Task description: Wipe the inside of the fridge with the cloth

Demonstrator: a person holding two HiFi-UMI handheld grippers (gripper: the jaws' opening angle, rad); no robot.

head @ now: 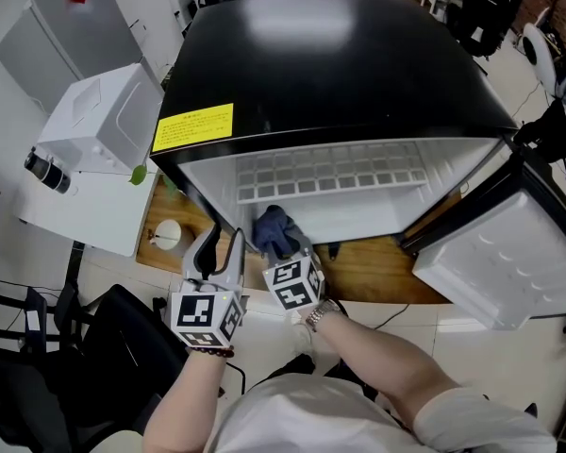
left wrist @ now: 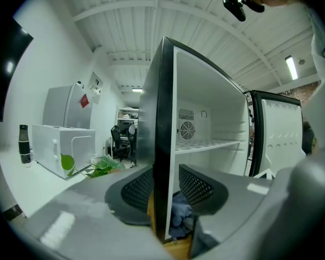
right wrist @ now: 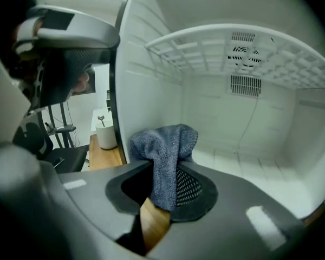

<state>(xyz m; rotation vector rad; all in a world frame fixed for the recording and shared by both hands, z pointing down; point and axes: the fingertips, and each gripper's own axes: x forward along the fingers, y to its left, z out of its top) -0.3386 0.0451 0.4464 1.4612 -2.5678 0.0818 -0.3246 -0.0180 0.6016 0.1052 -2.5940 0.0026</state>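
— So, the head view?
— Both forearms reach forward to the open fridge (head: 340,55). One cloth (head: 274,229) hides my right gripper (head: 297,255) tips.
— Left gripper view?
— My left gripper (left wrist: 165,191) clamps the fridge's front wall edge.
— Right gripper view?
— Clenched on the blue cloth, inside, by the left wall.

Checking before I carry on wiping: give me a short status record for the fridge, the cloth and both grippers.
fridge: black, door open, white grid shelf inside
cloth: blue, at the opening, below the shelf
right gripper: jaws shut on cloth
left gripper: jaws straddle the front edge of the side wall; can't tell if they press on it
cloth contact with interior: can't tell
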